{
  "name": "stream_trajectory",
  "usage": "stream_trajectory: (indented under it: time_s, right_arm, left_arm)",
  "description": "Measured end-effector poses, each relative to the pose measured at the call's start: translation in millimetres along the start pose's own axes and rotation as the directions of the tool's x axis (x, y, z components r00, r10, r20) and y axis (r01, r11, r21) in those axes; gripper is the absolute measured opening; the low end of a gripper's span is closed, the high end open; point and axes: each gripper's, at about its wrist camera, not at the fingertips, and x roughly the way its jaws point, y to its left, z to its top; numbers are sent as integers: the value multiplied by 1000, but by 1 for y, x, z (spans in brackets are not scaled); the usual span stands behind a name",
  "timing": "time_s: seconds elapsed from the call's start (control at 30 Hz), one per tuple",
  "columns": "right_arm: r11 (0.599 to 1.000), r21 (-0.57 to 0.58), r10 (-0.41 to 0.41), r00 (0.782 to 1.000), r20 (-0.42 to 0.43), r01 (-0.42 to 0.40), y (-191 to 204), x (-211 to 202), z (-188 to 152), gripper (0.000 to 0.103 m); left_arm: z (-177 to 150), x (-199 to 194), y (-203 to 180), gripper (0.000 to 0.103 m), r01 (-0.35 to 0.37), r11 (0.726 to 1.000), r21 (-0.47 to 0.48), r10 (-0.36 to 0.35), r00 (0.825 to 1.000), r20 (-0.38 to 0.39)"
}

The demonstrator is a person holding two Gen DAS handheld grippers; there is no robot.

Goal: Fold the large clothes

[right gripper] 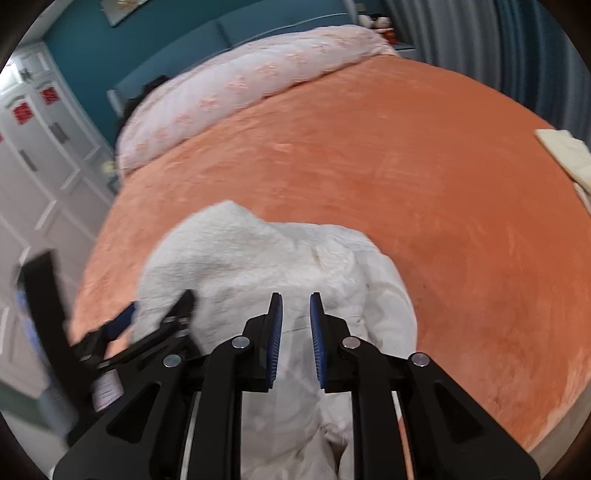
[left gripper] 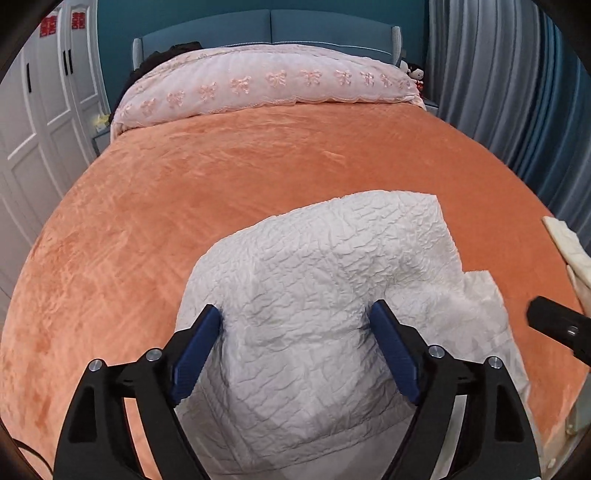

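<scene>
A white crinkled garment (left gripper: pixel 317 295) lies bunched on the orange bedspread (left gripper: pixel 221 177) near the bed's front edge; it also shows in the right wrist view (right gripper: pixel 258 258). My left gripper (left gripper: pixel 295 314) is open, its blue pads (left gripper: pixel 199 350) wide apart on either side of the garment's near part. My right gripper (right gripper: pixel 296 306) is open with a narrow gap, jaws over the garment's near end, holding nothing. The left gripper shows blurred in the right wrist view (right gripper: pixel 159 314). Part of the right gripper shows at the right edge of the left wrist view (left gripper: pixel 557 325).
A pink quilt (left gripper: pixel 266 81) lies rolled along the blue headboard (left gripper: pixel 258 29). A cream folded cloth (left gripper: pixel 569 251) sits at the bed's right edge, also seen in the right wrist view (right gripper: pixel 565 155). White wardrobe doors (left gripper: pixel 40 110) stand left, grey curtains (left gripper: pixel 509 74) right.
</scene>
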Motion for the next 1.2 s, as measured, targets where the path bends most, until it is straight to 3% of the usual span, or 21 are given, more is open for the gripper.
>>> stream_trajectory:
  time_s: [0.13, 0.43, 0.8, 1.2]
  right_arm:
    - [997, 39, -59, 998, -26, 60, -9, 34, -8, 12]
    - [999, 6, -46, 998, -32, 46, -11, 78, -24, 12]
    - [999, -11, -32, 999, 9, 32, -16, 98, -37, 12]
    - [1000, -11, -15, 999, 30, 16, -19, 106, -44, 11]
  left_arm:
    - [0, 10, -4, 82, -12, 1000, -3, 12, 1000, -7]
    - [1, 24, -6, 89, -21, 1000, -17, 20, 1000, -21]
    - [-9, 39, -12, 98, -60, 998, -1, 60, 998, 8]
    - [-17, 45, -19, 98, -98, 995, 12, 97, 994, 59]
